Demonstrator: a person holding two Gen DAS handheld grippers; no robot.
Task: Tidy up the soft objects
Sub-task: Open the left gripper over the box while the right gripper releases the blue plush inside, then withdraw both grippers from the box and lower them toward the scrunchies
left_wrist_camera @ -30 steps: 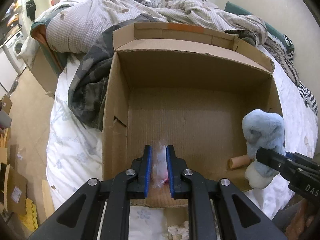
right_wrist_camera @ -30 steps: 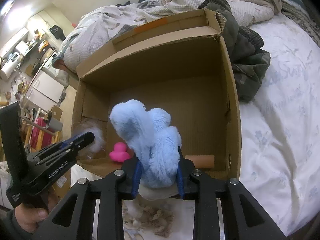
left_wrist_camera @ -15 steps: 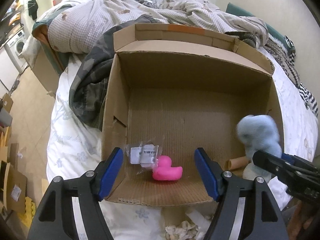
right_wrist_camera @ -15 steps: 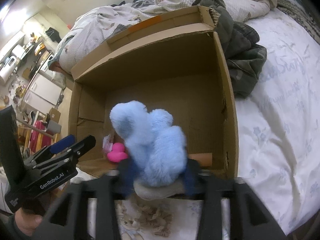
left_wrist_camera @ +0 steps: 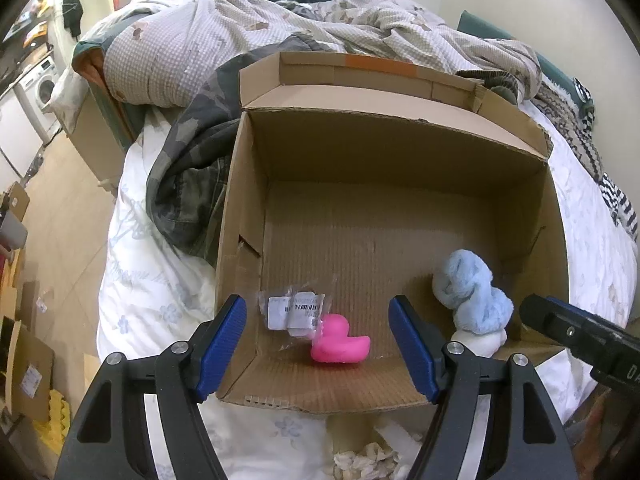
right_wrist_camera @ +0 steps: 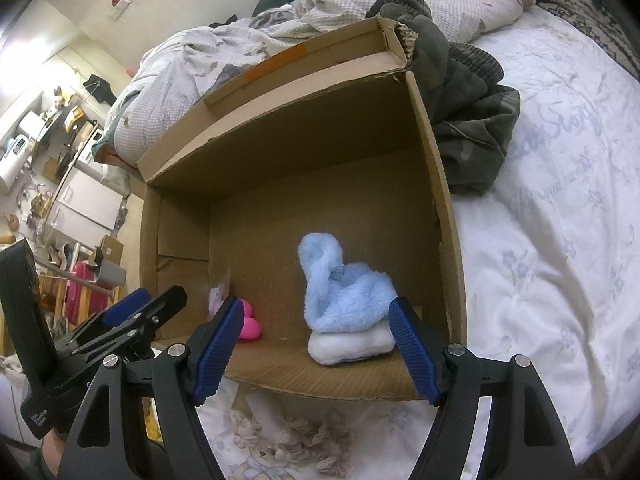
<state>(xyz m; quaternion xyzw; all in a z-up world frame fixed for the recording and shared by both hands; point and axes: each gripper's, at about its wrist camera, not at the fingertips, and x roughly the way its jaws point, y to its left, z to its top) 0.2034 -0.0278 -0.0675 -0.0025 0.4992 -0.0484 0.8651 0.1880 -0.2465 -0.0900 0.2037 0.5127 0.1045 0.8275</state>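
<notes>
Since it is plush all over, the blue fluffy slipper [right_wrist_camera: 346, 300] should weigh little, squash readily and not slip; its thick white sole [right_wrist_camera: 352, 346] looks like the firmest place to pinch. It lies inside the cardboard box [right_wrist_camera: 436, 208], near the front right corner, with the pink rubber duck [left_wrist_camera: 340, 346] and its crinkly plastic wrapper [left_wrist_camera: 296, 310] near the front left. Both the right claw [right_wrist_camera: 316, 346] and the left claw [left_wrist_camera: 318, 348] hang spread wide at the box's open front, gripping and touching nothing.
</notes>
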